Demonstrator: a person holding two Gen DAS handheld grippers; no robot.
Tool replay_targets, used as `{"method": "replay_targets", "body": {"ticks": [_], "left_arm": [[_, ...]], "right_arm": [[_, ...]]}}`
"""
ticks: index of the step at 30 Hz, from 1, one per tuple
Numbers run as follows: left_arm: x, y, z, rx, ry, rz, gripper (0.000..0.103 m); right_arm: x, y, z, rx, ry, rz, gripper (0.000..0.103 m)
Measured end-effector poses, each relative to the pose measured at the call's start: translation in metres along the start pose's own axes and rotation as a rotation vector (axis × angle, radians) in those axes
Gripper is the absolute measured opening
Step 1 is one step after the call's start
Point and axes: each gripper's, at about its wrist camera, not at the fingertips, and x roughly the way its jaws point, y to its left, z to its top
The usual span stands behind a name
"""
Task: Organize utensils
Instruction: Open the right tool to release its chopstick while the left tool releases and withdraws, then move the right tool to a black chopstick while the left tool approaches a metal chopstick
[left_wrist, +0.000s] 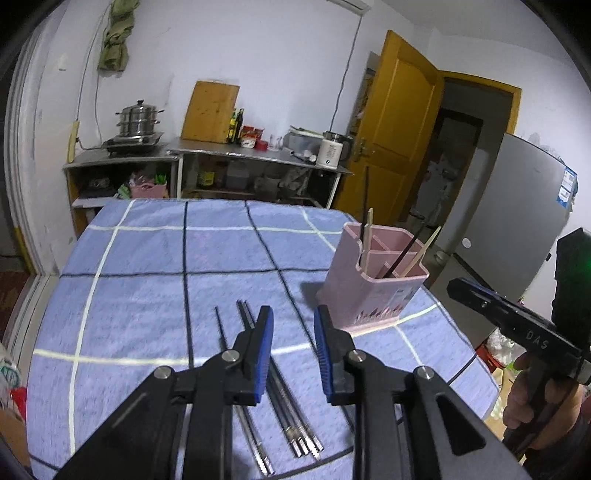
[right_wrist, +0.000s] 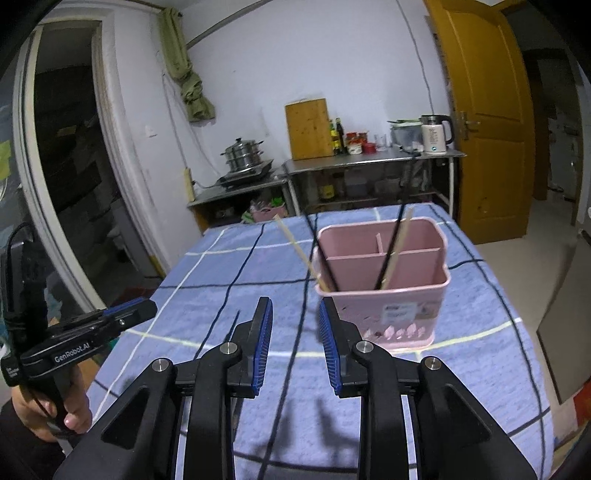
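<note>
Matt pink plastic caddy (right_wrist: 384, 295), shiny metal chopsticks (left_wrist: 291, 410), terry cloth (left_wrist: 147, 295)

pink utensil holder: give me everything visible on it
The pink utensil holder looks like matte plastic: a rounded-rectangular tub with inner dividers forming compartments, a label on its near face, leaf-shaped cutouts near the base and a flared foot. It stands upright on the blue checked tablecloth, towards the table's right side. Inside its front compartment lean two black chopsticks and two pale wooden ones, tips resting on the rim. Neither gripper touches it.
</note>
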Motion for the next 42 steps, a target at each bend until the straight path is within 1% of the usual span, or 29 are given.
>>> {"method": "replay_targets", "body": {"ticks": [12, 17, 22, 24, 26, 28, 36, 40, 42], "left_arm": [[0.023, 0.026, -0.035, -0.051, 0.090, 0.050, 0.024], [0.043, 0.036, -0.045, -0.066, 0.132, 0.075, 0.024], [0.069, 0.047, -0.054, -0.086, 0.182, 0.096, 0.024], [0.079, 0.051, -0.056, -0.087, 0.197, 0.099, 0.024], [0.086, 0.053, -0.056, -0.087, 0.204, 0.095, 0.024], [0.094, 0.055, -0.054, -0.090, 0.213, 0.092, 0.024], [0.124, 0.062, -0.038, -0.119, 0.230, 0.043, 0.024], [0.129, 0.060, -0.039, -0.147, 0.244, -0.011, 0.024], [0.132, 0.058, -0.042, -0.149, 0.254, -0.009, 0.024]], "right_arm": [[0.031, 0.023, -0.025, -0.039, 0.088, 0.052, 0.027], [0.051, 0.028, -0.035, -0.042, 0.133, 0.069, 0.027], [0.077, 0.034, -0.050, -0.046, 0.197, 0.081, 0.027], [0.089, 0.035, -0.055, -0.050, 0.221, 0.087, 0.024], [0.103, 0.036, -0.059, -0.049, 0.249, 0.090, 0.020], [0.116, 0.036, -0.063, -0.045, 0.275, 0.092, 0.014], [0.154, 0.039, -0.073, -0.027, 0.338, 0.103, 0.013], [0.159, 0.038, -0.074, -0.020, 0.350, 0.107, 0.013], [0.160, 0.037, -0.075, -0.018, 0.352, 0.106, 0.013]]}}
